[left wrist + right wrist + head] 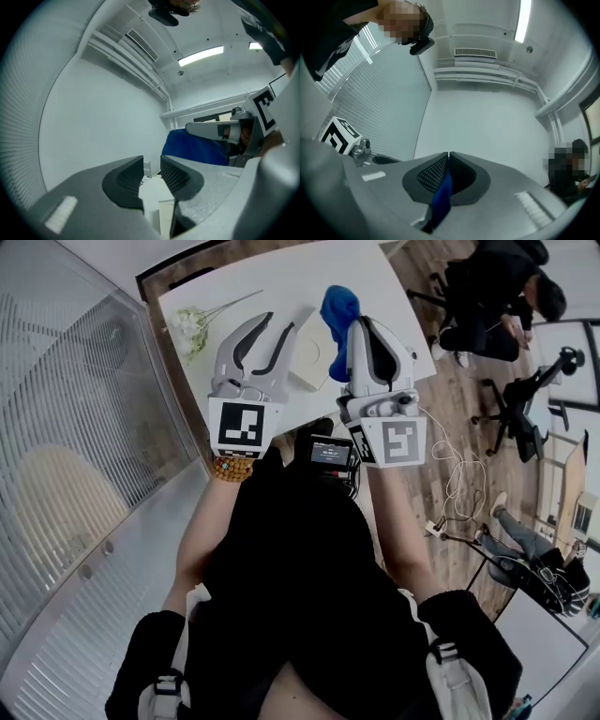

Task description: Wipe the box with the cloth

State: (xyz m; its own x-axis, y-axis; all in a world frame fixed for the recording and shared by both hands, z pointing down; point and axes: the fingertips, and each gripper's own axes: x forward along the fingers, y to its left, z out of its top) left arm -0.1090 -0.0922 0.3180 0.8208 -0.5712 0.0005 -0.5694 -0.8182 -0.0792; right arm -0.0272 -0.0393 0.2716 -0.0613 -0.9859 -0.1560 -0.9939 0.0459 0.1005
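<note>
A white box (311, 360) lies on the white table (234, 287). In the head view my left gripper (277, 324) hovers at the box's left edge, jaws apart. The left gripper view shows those jaws (152, 165) open, with the box (157, 194) low in the gap; I cannot tell if they touch it. A blue cloth (337, 307) hangs bunched over the box's right side, and my right gripper (361, 326) is shut on it. In the right gripper view a blue fold (443, 197) is pinched between the closed jaws (448, 157). The cloth (194, 147) also fills the left gripper view's right.
A sprig of white flowers (190, 326) lies at the table's left end. A ribbed glass wall (75, 427) runs along the left. To the right, a person (497, 296) sits beside an office chair (525, 399), and cables (459, 474) trail on the wood floor.
</note>
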